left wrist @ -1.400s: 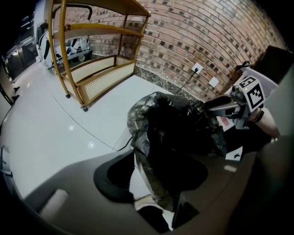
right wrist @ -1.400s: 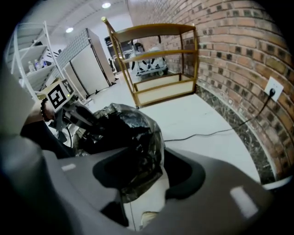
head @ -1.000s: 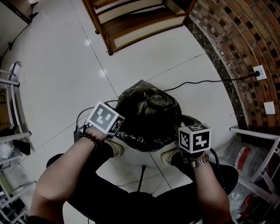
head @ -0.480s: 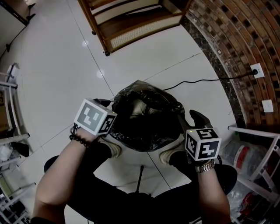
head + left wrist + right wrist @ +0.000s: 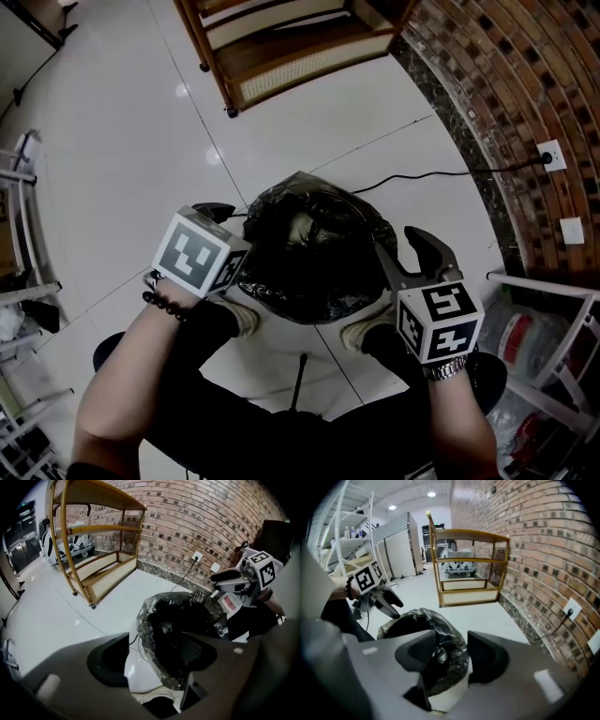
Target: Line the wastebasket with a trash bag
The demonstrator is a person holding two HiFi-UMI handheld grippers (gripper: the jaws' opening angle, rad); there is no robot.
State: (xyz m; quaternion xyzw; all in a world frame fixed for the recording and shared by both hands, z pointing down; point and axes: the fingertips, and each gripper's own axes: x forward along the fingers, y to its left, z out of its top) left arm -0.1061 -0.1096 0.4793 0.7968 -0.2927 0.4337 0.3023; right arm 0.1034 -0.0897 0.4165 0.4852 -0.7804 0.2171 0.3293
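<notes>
Floor: the floor (image 5: 112, 169) was glossy white tile with thin grout lines and a few glints of light.
Wall: a brick wall (image 5: 525, 75) ran down the right side of the head view. A band of dark stone skirting (image 5: 450, 122) lay at its foot.
Socket: a white socket (image 5: 556, 155) sat on the brick. A black cable (image 5: 422, 175) was plugged into it and trailed over the tile toward the far side of the basket.
Furniture: a wooden shelf unit (image 5: 291, 56) with a cane-panelled lower shelf stood beyond the basket, close to the wall. A white metal rack (image 5: 553, 319) stood at the right edge.
Wastebasket: the pale wastebasket (image 5: 446, 700) stood on the tile just ahead of the person's shoes (image 5: 246, 319), well apart from the shelf unit.
Trash bag: the black trash bag (image 5: 314, 248) sat in the basket. Its mouth was open and its crinkled film was folded out over the rim and down the sides.
Left gripper: the left gripper (image 5: 220, 220) hung by the bag's left edge. Its jaws were spread wide and nothing was pinched between them; the bag only showed beyond the gap.
Right gripper: the right gripper (image 5: 405, 253) hung by the bag's right edge. Its jaws were part-way apart, the bag's rim showed in the gap, and the pads were not closed on it.
</notes>
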